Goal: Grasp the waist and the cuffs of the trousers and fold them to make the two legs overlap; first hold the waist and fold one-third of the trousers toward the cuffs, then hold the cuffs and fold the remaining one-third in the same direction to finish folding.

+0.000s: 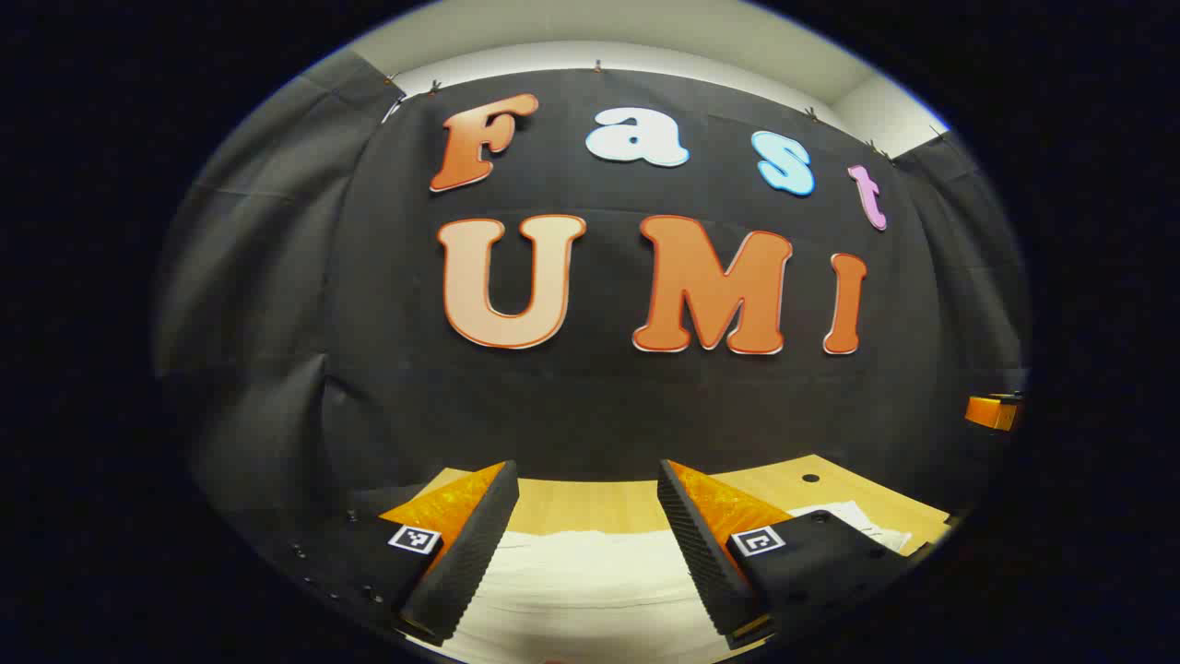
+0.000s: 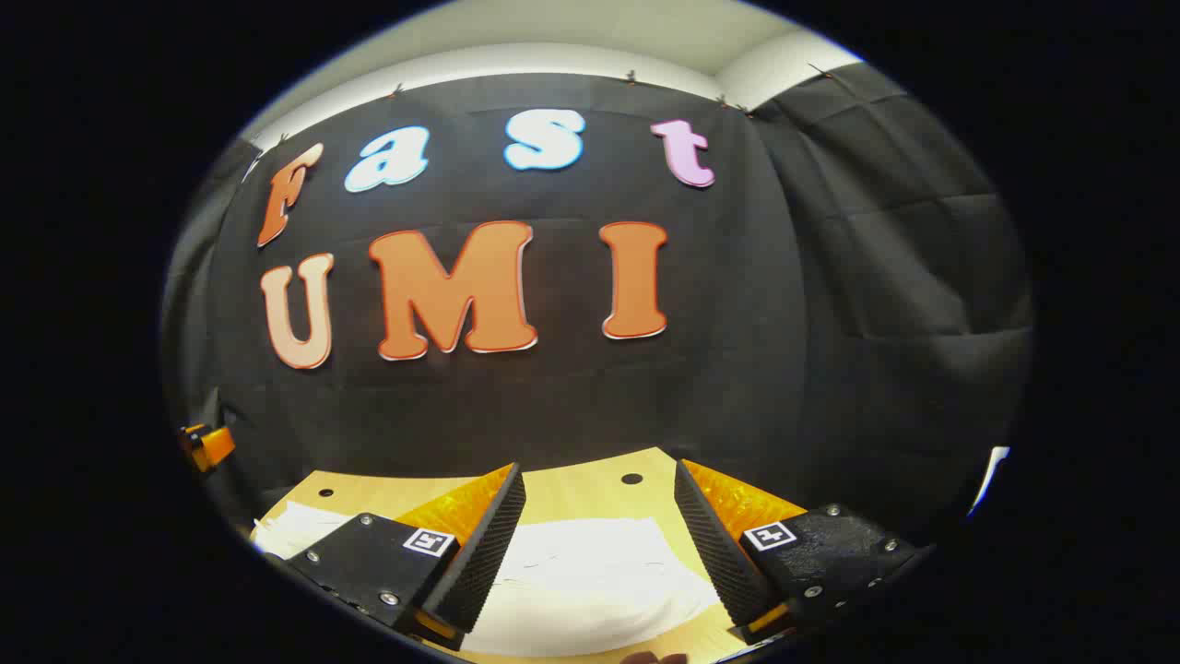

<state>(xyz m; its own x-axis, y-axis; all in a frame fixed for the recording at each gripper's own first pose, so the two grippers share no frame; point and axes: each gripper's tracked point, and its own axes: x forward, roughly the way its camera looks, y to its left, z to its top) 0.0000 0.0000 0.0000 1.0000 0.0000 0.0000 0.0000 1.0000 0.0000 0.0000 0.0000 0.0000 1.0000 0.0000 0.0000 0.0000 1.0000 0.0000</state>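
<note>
White trousers (image 1: pixel 590 581) lie flat on a light wooden table (image 1: pixel 590 505). In the left gripper view my left gripper (image 1: pixel 588 503) hangs open above the cloth, nothing between its fingers. More of the white cloth (image 1: pixel 853 518) shows to the right of its right finger. In the right gripper view the trousers (image 2: pixel 590 581) end at a straight edge on the far side, with bare table (image 2: pixel 590 493) beyond. My right gripper (image 2: pixel 599 498) is open over them, holding nothing. A strip of white cloth (image 2: pixel 295 526) also lies to the left of its left finger.
The black cloth wall rises just behind the table's far edge. Small dark holes (image 2: pixel 631 479) dot the table top. An orange part of the other gripper (image 1: pixel 991 410) sits at the right rim of the left gripper view, and another orange part (image 2: pixel 207 444) at the left rim of the right gripper view.
</note>
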